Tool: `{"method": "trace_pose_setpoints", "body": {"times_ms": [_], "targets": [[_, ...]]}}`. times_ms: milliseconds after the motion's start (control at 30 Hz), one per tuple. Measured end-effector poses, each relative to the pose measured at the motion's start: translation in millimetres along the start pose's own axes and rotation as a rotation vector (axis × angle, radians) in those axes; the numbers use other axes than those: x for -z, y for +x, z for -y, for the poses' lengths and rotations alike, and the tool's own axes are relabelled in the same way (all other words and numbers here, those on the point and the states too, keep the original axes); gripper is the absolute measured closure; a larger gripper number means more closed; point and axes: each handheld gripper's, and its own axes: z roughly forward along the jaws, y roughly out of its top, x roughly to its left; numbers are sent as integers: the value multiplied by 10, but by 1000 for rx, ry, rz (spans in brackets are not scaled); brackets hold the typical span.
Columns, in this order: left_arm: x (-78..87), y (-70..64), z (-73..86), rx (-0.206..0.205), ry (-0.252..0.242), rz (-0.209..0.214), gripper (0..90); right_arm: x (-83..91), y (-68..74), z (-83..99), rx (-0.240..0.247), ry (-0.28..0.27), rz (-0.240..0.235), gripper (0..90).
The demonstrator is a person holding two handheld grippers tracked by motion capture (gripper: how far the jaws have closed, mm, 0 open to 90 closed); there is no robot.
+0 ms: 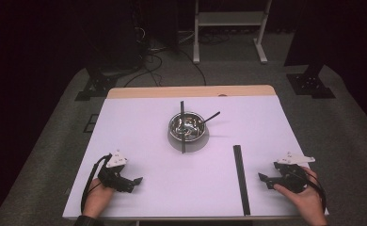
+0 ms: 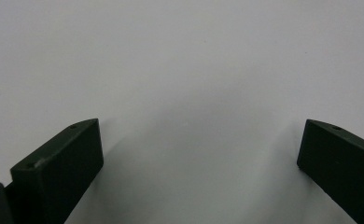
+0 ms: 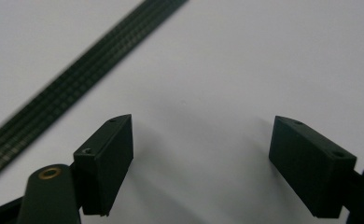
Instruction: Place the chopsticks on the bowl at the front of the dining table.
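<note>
A shiny metal bowl (image 1: 187,126) stands on the white table (image 1: 139,141) a little behind its middle. A thin black stick (image 1: 182,127) lies across the bowl from front to back, and another dark utensil (image 1: 210,117) leans out of it to the right. A long black ribbed strip (image 1: 241,179) lies on the right half, running toward the front edge; the strip (image 3: 73,84) crosses the right gripper view diagonally. My left gripper (image 1: 133,183) rests at the front left, open (image 2: 199,154) and empty. My right gripper (image 1: 265,180) rests at the front right, open (image 3: 201,154), just right of the strip.
A wooden edge (image 1: 191,91) borders the table's far side. Beyond it the grey floor holds cables (image 1: 148,56), black stand bases (image 1: 310,84) and a white frame's legs (image 1: 228,28).
</note>
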Motion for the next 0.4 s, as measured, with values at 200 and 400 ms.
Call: {"method": "trace_pose_setpoints", "body": {"times_ms": [200,400], "targets": [[0,2,0,-1,0,1,0,14,1,58,3,-33,4,213],[-1,2,-1,0,0,1,0,12,-1,61,4,-36,3,212]]}}
